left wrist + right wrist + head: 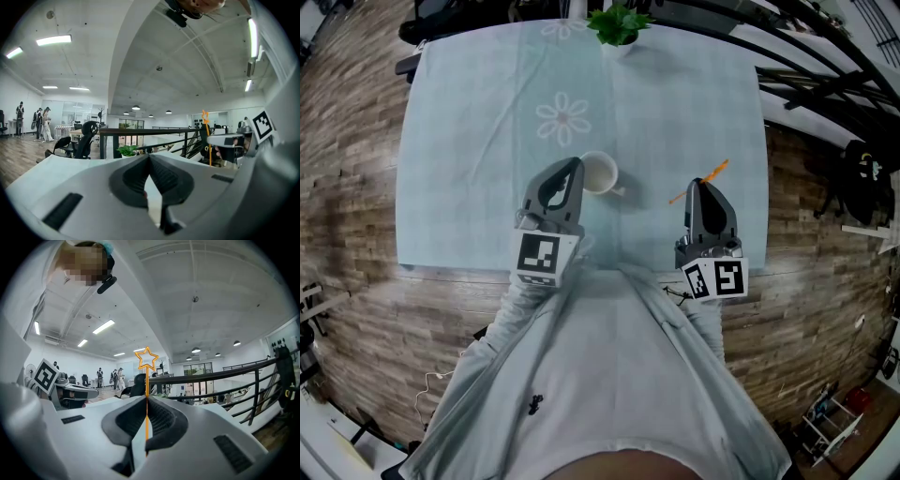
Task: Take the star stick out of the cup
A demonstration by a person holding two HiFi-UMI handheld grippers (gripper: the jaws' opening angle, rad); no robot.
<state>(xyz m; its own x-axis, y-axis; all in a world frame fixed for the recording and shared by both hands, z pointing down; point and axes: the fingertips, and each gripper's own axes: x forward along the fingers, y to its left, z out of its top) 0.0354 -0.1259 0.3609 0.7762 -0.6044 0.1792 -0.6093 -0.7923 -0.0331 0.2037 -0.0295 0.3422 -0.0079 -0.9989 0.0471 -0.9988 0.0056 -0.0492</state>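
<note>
A thin orange star stick [146,360] stands up between the pads of my right gripper [146,404], which is shut on its shaft. The open star shape is at the top. In the head view the star stick [718,170] slants out past the right gripper [699,186], to the right of a white cup [600,174] on the table. My left gripper [572,169] is beside the cup's left rim. In its own view the left gripper [149,160] has its jaw tips together and nothing between them. Both gripper views look level across the room, not down at the table.
The table carries a pale blue cloth [469,141] with a flower print [563,118]. A small green potted plant [619,22] stands at its far edge. A black railing [811,80] runs along the right side, with wooden floor around the table. People stand far off in the room [42,123].
</note>
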